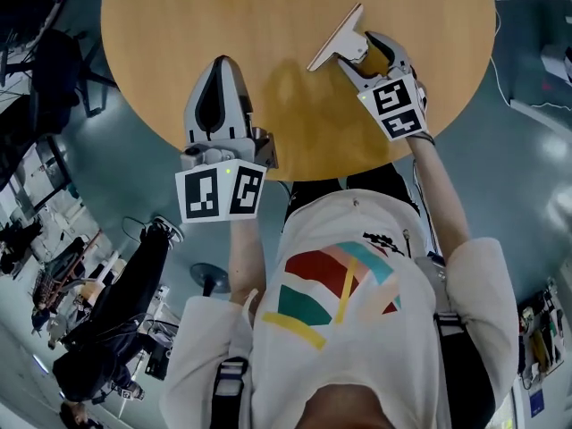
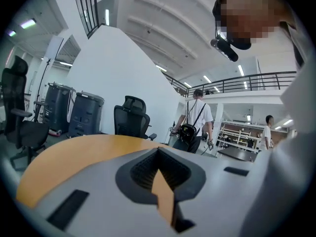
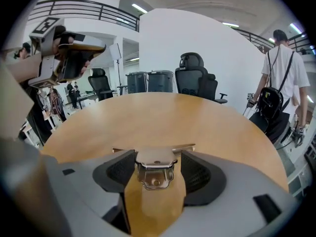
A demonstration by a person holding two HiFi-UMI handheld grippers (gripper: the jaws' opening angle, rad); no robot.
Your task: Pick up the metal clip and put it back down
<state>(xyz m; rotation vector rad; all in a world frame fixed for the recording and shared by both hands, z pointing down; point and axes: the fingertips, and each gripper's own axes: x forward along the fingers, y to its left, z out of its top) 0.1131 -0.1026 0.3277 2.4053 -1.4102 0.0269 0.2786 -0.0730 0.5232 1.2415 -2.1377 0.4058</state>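
My right gripper (image 1: pixel 361 50) is shut on the metal clip (image 3: pixel 155 168) of a thin wooden clipboard (image 1: pixel 336 37). The board sticks out ahead of the jaws, tilted and apparently lifted off the round wooden table (image 1: pixel 268 7), with its shadow on the wood to its left. In the right gripper view the silver clip sits between the dark pads (image 3: pixel 200 174), and the board's far edge shows just beyond it. My left gripper (image 1: pixel 222 68) hovers over the table's near left part, shut with nothing in it; only table wood shows through its slit (image 2: pixel 159 154).
The table's near edge (image 1: pixel 295 175) runs just in front of the person's body. Black office chairs (image 3: pixel 197 85), grey bins (image 2: pixel 74 113) and people walking (image 2: pixel 196 120) stand beyond the far side. A cable (image 1: pixel 505 79) lies on the floor at the right.
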